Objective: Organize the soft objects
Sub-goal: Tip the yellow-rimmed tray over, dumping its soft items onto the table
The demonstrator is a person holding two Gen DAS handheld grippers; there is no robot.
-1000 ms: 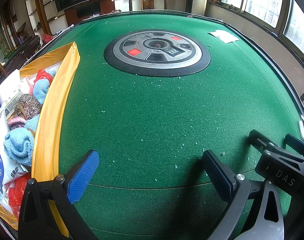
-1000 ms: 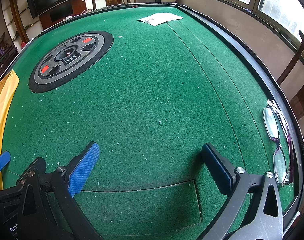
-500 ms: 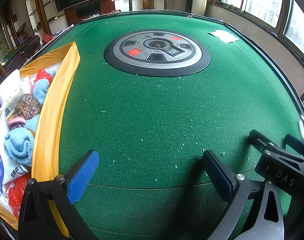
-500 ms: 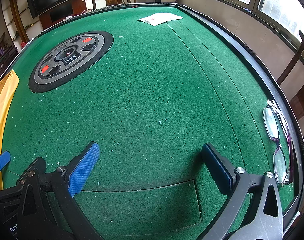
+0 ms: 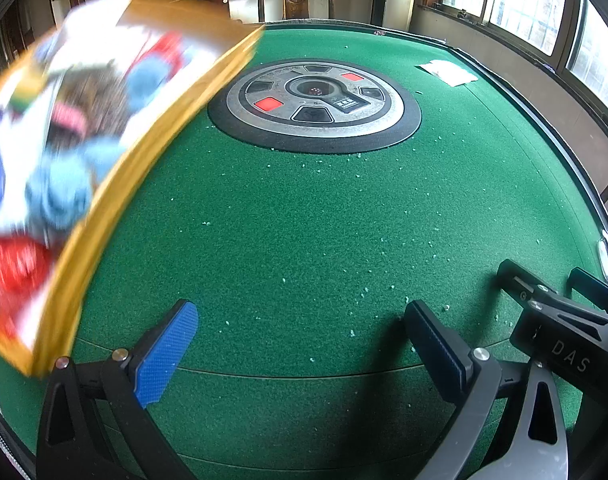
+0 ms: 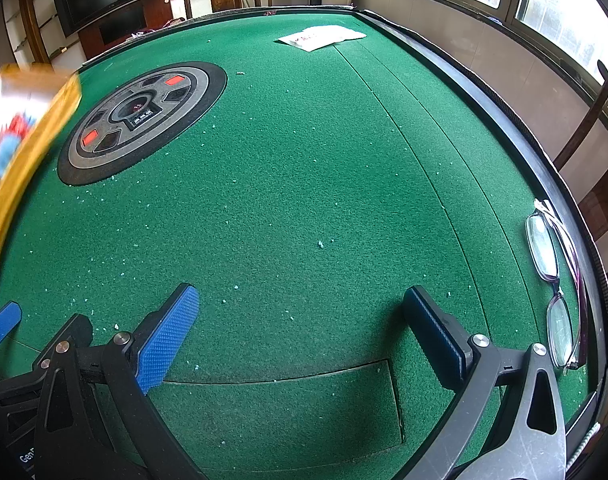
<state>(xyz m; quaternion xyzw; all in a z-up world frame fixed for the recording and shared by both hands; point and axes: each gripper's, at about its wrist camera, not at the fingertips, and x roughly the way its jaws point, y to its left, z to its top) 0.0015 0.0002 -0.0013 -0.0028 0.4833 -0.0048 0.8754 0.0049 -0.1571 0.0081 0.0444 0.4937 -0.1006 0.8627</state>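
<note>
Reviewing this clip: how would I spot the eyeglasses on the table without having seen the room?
Start at the green felt table and follow its black rim along the window side toward the right gripper. The eyeglasses lie there folded, against the rim. They are the only clear-lensed, purple-framed thing; the other loose item is flat white paper.

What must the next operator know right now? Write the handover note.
Left hand-held gripper: open, empty, above the felt table.
Right hand-held gripper: open, empty, beside it.
Soft objects: piled in the yellow box at the table's left, blurred in both views.
Done: nothing soft laid out on the felt.
Left: probably every pick. Mind the glasses at the right edge.
</note>
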